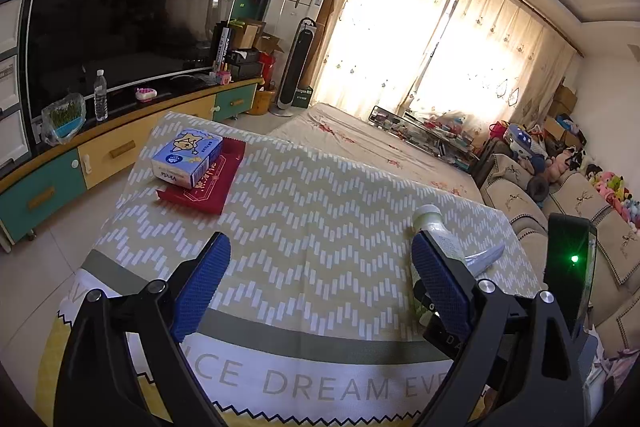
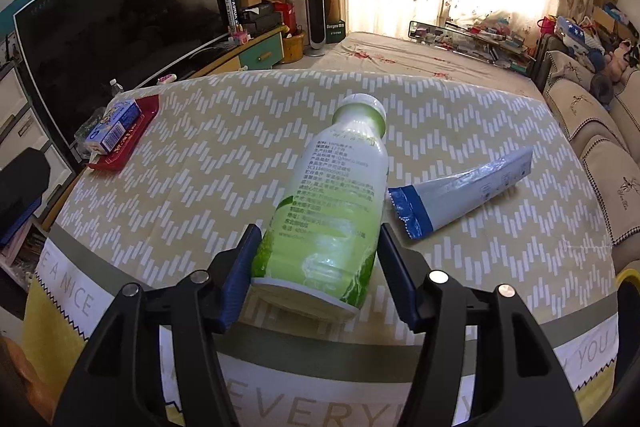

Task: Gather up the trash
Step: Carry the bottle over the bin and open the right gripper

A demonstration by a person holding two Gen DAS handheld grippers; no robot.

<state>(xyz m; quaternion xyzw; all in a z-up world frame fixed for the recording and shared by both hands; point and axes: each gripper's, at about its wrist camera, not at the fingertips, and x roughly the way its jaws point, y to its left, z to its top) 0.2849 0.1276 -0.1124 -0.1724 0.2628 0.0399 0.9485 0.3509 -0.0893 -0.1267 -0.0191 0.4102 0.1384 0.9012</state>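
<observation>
Bottle (image 2: 328, 203) lies clamped between right gripper (image 2: 316, 267) jaws; left gripper (image 1: 320, 283) jaws wide.

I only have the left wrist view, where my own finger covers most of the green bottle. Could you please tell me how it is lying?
Observer: The green bottle lies on its side on the tablecloth, with its white cap pointing away from the camera.
Operator: Thank you. Where is the right hand-held gripper relative to it?
Observer: The right hand-held gripper straddles the bottle's base end, with a blue pad close against each side. I cannot confirm a firm grip.
Operator: And the wrapper beside it?
Observer: The silver wrapper lies flat to the bottle's right, with its torn blue end nearest the bottle.
</observation>
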